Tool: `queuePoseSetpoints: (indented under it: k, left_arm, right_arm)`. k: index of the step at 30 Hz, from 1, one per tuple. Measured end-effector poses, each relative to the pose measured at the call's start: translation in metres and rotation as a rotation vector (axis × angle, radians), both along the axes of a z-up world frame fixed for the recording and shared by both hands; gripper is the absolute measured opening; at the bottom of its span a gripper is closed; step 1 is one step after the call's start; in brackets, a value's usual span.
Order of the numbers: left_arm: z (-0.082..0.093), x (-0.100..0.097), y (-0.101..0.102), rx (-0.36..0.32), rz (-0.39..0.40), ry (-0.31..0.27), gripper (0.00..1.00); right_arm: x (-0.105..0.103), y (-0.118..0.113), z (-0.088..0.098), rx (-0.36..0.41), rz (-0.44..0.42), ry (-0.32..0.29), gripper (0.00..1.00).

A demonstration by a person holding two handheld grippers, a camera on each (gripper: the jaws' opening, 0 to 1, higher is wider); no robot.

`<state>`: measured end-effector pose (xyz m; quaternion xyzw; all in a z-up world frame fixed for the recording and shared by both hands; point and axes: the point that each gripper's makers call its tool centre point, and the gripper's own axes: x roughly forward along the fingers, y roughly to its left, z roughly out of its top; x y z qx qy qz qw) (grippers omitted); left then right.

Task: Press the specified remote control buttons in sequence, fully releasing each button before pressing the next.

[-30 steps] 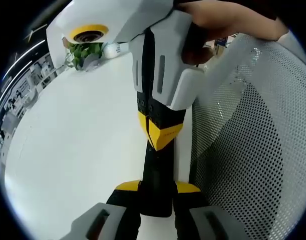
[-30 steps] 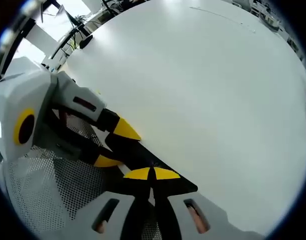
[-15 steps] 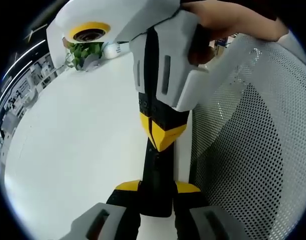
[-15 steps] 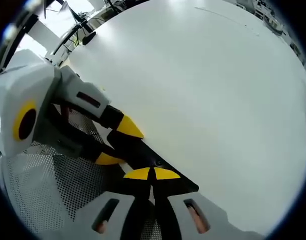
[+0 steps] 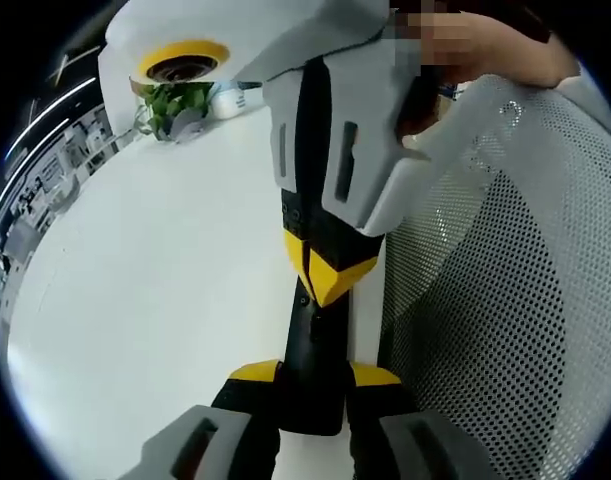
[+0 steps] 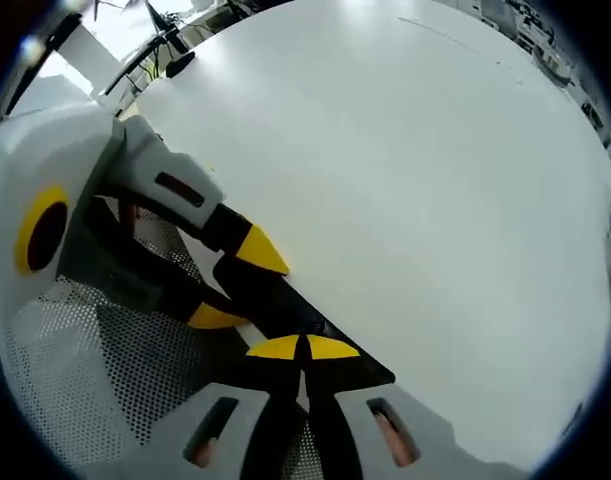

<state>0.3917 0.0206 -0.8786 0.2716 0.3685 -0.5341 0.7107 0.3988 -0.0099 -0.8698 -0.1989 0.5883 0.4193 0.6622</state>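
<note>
A slim black remote control (image 5: 309, 335) lies along the edge of the white table (image 5: 155, 280), and my left gripper (image 5: 315, 377) is shut on its near end, one yellow tip on each side. My right gripper (image 5: 328, 279) comes down from above, shut, with its yellow tips touching the remote's top face. In the right gripper view, my right gripper (image 6: 303, 348) shows its joined tips resting on the remote control (image 6: 283, 308). The left gripper (image 6: 237, 285) reaches in from the left and clamps that remote. The buttons are hidden.
A white mesh chair back (image 5: 485, 300) stands close on the right, and the mesh chair (image 6: 95, 370) also shows under the left gripper. A green plant (image 5: 171, 104) and a small white object (image 5: 230, 98) sit at the table's far end. The white table (image 6: 415, 180) spreads wide.
The right gripper has shifted slightly down the remote toward the left gripper's jaws, staying shut. The left gripper's hold on the remote is unchanged.
</note>
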Motion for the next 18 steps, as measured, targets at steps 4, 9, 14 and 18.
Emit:
queuePoseSetpoints:
  k: [4, 9, 14, 18]
  left_arm:
    - [-0.0001, 0.0002, 0.0, 0.0, -0.001, 0.0, 0.25]
    - [0.0007, -0.0001, -0.0002, -0.005, 0.001, -0.001, 0.25]
    - [0.0016, -0.0006, -0.0006, -0.008, 0.002, -0.002, 0.25]
    - [0.0019, -0.0008, -0.0008, -0.008, 0.002, -0.002, 0.25]
  right_arm:
    - [0.0, -0.0005, 0.0004, 0.011, -0.011, 0.005, 0.0]
    - [0.0001, -0.0006, 0.0002, 0.009, -0.009, 0.009, 0.0]
    - [0.0004, -0.0011, 0.0007, 0.009, -0.009, 0.008, 0.0]
    - [0.0001, -0.0008, 0.0006, 0.007, -0.005, 0.007, 0.0]
